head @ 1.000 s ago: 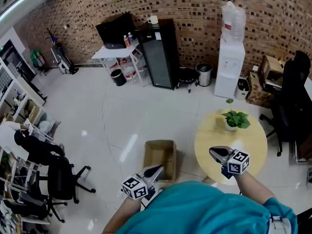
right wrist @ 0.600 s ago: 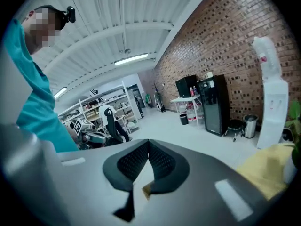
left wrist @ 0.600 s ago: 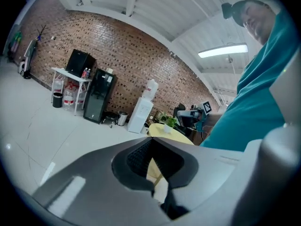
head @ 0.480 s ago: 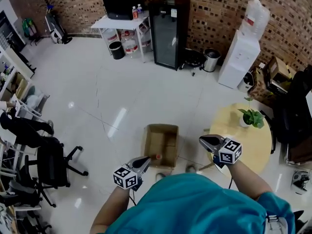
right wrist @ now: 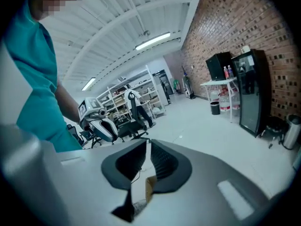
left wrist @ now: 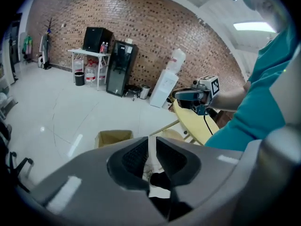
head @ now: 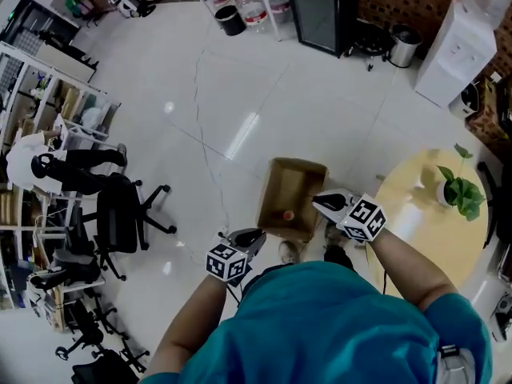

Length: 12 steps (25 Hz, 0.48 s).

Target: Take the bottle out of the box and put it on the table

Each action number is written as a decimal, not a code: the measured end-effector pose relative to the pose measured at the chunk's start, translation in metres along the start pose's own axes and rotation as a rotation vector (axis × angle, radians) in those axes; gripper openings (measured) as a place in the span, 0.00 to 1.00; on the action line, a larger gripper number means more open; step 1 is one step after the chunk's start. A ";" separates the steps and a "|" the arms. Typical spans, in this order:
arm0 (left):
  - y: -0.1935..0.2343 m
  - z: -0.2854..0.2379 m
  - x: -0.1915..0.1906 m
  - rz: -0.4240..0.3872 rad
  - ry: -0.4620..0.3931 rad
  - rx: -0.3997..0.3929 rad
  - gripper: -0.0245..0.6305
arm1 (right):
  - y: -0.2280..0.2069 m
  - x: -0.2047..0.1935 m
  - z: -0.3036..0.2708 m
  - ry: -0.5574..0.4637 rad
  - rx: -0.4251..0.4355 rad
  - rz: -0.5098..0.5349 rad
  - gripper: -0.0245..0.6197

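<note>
An open cardboard box (head: pixel 298 163) stands on the white floor just ahead of the person's feet. Inside it lies the bottle (head: pixel 286 215); only its orange-red cap end shows. My right gripper (head: pixel 317 200) hovers at the box's right rim. My left gripper (head: pixel 254 234) hangs by the box's near left corner. Both pairs of jaws have just been opening and stand slightly open with nothing between them. In the left gripper view, the left gripper (left wrist: pixel 149 143) points past the box (left wrist: pixel 114 138) towards the right gripper (left wrist: pixel 187 96). The right gripper (right wrist: pixel 148 146) faces the left gripper (right wrist: pixel 99 122).
The round yellow table (head: pixel 416 232) with a potted plant (head: pixel 458 189) stands right of the box. A black office chair (head: pixel 120 214) and shelves (head: pixel 48 126) are on the left. A black fridge (head: pixel 324 6) and a water dispenser (head: pixel 460 42) line the far wall.
The head view has tipped down, so the box now sits near the middle. Both grippers have come down and in towards the box, the right one reaching its rim.
</note>
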<state>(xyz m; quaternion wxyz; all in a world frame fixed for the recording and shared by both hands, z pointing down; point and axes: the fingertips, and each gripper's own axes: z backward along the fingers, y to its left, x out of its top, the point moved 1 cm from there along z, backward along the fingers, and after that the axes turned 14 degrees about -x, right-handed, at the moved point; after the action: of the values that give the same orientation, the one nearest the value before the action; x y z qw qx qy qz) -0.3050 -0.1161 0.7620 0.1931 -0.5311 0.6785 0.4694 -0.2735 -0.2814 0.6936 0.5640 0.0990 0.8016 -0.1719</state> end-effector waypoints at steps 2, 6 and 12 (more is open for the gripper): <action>0.028 -0.023 -0.011 0.040 0.045 0.024 0.14 | -0.020 -0.021 -0.027 0.032 0.022 0.001 0.10; 0.100 -0.068 -0.025 0.111 0.143 0.026 0.20 | -0.067 -0.056 -0.087 0.119 0.026 -0.011 0.15; 0.209 -0.091 -0.047 0.200 0.237 -0.051 0.22 | -0.091 -0.098 -0.192 0.323 -0.022 -0.090 0.19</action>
<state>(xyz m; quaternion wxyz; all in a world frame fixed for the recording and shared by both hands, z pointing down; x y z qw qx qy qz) -0.4555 -0.1680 0.9320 0.0507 -0.5172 0.7340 0.4373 -0.4386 -0.2875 0.8586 0.4208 0.0832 0.8872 -0.1699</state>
